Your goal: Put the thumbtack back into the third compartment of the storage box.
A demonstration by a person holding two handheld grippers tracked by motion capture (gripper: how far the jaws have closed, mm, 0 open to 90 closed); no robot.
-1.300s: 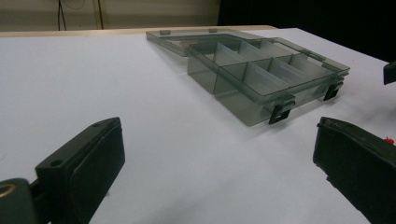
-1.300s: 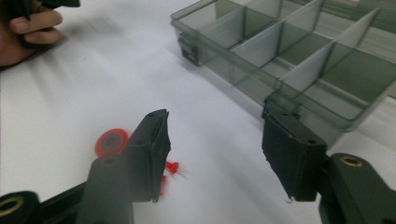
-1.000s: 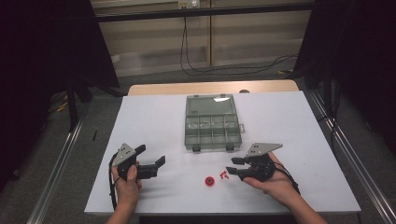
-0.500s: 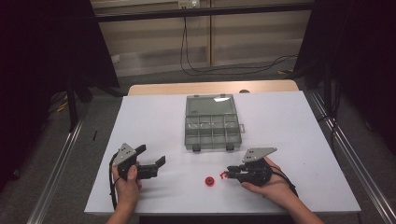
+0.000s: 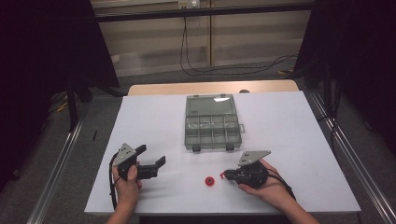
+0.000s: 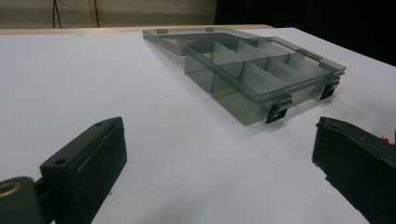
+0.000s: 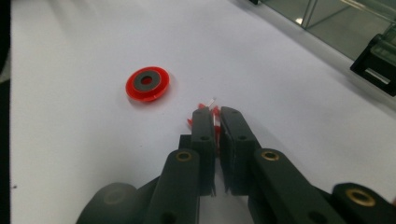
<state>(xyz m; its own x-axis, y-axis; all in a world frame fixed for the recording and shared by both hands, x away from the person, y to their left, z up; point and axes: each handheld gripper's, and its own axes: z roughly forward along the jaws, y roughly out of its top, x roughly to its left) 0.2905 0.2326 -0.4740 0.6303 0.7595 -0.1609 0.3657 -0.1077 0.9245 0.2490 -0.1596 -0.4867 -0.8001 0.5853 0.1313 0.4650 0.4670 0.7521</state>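
White table (image 5: 289,121) is seen with a wooden strip along its far edge; dark room around it, grey floor, metal rails at both sides, pale wall panels with cables behind.

Landmark: clear grey compartment box (image 5: 212,122), lid open, set at table centre toward the far edge. Two black latches are seen on its near wall. Compartments look empty in the left gripper view.

Left of the box and nearer the person, the left gripper (image 5: 152,160) is held low over the table, jaws spread wide, nothing between them.

In front of the box, slightly right of its centre line: red disc (image 7: 147,84), flat on the table, round, translucent red rim, grey inner ring, small red centre hole.

Just right of the disc, the right gripper (image 7: 215,116) is held low, jaws just closed nearly together on a small red piece (image 7: 214,112). Thin, red with a pale tip; only bits are seen at the jaw tips, shape cannot be told.

No readable writing or brand is made out.
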